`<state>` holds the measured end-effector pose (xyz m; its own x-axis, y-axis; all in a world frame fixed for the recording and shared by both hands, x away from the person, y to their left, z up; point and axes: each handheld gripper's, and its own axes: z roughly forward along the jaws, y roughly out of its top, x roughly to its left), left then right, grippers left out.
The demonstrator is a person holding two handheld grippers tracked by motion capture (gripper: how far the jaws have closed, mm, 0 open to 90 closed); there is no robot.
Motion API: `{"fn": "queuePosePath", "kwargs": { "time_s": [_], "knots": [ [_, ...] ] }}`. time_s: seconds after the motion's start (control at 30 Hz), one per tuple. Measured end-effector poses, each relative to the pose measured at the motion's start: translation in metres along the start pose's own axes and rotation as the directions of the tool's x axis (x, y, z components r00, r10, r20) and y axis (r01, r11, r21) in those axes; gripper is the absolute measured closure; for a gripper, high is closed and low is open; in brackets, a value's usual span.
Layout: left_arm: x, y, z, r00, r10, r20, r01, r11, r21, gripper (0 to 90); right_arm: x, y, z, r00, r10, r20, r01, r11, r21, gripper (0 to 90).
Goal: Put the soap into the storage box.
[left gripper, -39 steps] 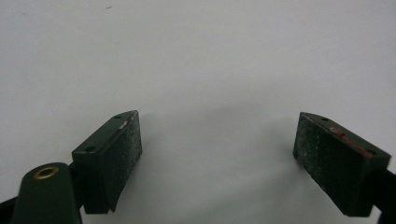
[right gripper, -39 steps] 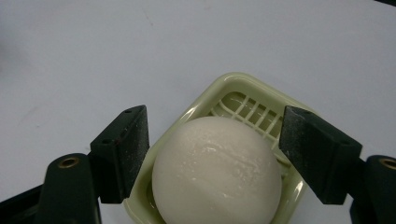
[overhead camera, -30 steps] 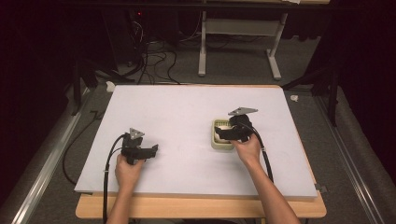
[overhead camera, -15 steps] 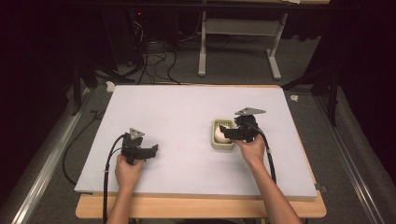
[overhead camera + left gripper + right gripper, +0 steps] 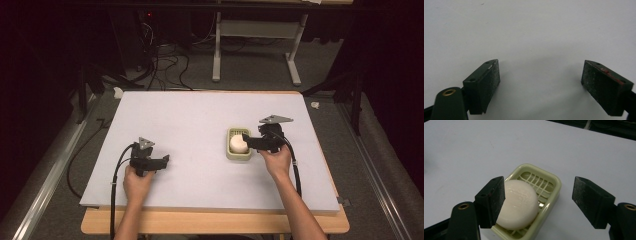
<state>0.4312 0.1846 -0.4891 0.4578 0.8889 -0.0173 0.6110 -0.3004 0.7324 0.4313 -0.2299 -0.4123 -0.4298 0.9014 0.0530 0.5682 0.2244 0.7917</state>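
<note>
Soap (image 5: 517,203) sits in the pale green dish (image 5: 552,185) on the white table (image 5: 190,115), right of centre. My right gripper (image 5: 537,200) hovers just over it; its jaws have been closing but stand apart, pads pressing nothing, the dish's right rim between them. Probably lining up a grasp. Left gripper (image 5: 540,82) is parked wide open on bare table, out of the way.

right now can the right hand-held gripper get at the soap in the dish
Probably yes. The right hand-held gripper sits right at the dish with its jaws apart, though they have just been closing. The soap lies uncovered, beside the left pad rather than squarely between the two, so a small sideways shift should do.
</note>
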Motion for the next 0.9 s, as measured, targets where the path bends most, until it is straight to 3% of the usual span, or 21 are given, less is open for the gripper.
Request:
{"fn": "queuePosePath", "kwargs": {
  "time_s": [0.9],
  "knots": [
    [0.000, 0.000, 0.000, 1.0000, 0.000, -0.002, 0.000, 1.0000, -0.002, 15.7, -0.023, -0.013, -0.033, 0.9981, 0.039, 0.048, -0.037, 0.999, -0.039, 28.1]
  ]
}}
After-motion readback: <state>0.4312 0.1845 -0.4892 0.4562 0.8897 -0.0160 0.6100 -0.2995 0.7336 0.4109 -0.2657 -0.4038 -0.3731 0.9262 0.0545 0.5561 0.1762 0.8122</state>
